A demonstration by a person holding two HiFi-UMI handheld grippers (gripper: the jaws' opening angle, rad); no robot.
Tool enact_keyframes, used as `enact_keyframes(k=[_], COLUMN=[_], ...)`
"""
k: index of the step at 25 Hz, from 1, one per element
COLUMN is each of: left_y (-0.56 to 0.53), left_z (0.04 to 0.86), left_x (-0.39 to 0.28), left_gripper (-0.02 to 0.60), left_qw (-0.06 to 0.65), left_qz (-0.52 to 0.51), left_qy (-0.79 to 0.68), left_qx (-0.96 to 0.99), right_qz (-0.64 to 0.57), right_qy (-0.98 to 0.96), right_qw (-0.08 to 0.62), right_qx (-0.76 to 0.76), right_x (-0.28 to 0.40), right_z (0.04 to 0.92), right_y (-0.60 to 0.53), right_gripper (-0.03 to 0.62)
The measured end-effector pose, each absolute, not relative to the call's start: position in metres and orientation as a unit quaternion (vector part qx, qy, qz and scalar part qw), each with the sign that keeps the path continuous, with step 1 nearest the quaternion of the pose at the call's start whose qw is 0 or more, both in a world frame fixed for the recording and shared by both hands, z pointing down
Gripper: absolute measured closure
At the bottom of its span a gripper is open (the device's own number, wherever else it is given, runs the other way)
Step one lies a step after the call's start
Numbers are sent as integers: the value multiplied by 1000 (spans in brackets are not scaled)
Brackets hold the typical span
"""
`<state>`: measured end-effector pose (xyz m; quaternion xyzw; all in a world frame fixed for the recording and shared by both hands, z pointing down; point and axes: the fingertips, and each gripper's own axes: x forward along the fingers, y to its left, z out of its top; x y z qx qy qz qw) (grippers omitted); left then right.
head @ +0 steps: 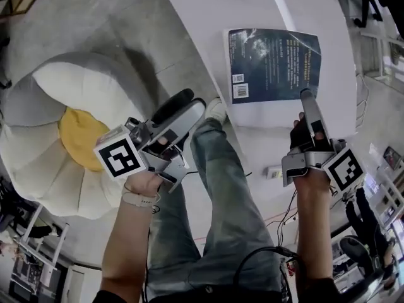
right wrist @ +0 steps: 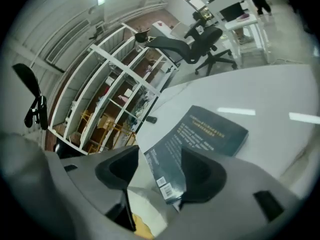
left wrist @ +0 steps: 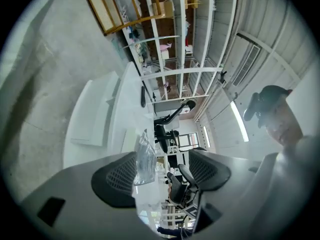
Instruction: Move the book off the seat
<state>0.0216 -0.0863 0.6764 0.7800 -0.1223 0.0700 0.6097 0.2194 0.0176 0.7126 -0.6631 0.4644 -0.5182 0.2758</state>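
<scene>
The dark blue book (head: 274, 65) lies flat, back cover up, on a white table (head: 202, 5). My right gripper (head: 307, 101) sits at the book's near right edge, jaws apart. In the right gripper view the book's (right wrist: 210, 134) barcode corner shows between the open jaws of that gripper (right wrist: 160, 171), and neither pad presses on it. My left gripper (head: 188, 105) hovers above the person's knee, off the table, between the table and the seat. It is open and empty (left wrist: 160, 171). The seat is a white flower-shaped cushion (head: 63, 144) with a yellow centre, on the floor at the left.
The person's jeans leg (head: 221, 194) and shoe (head: 216, 110) lie between the two grippers. Cables and a power strip (head: 274, 172) run on the floor below the table edge. Office chairs (right wrist: 200, 44) and open shelving (right wrist: 115, 99) stand beyond the table.
</scene>
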Motion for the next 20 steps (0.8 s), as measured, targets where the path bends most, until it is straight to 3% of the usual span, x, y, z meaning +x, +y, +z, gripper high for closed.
enact_keyframes(k=[2,4,6,8,14,20], left_y=[-91,-90,-88,-85,-81,-64], left_z=[657,639,620,603,525,469], left_x=[-10,-49,-82,-112,-203,-274], left_gripper=[305,422,524,569,577,577], left_qw=[581,557,519,474,416,318], left_qz=[56,49,56,68,4,20], left_qy=[-133,-142,-143,-152,-197,-249], left_qx=[801,817,841,865,888,915], right_qz=[-499,-479,-460,-439,-388,-334], right_qy=[504,549,590,634,725,803], right_qw=[253,237,220,194,124,88], right_qx=[-658,-642,-626,-606,-555,-486], right_x=[189,153,116,78,-32,-135], right_z=[694,673,653,632,564,507], right_y=[2,-17,-36,-52,-75,-78], right_gripper=[372,441,559,580,582,582])
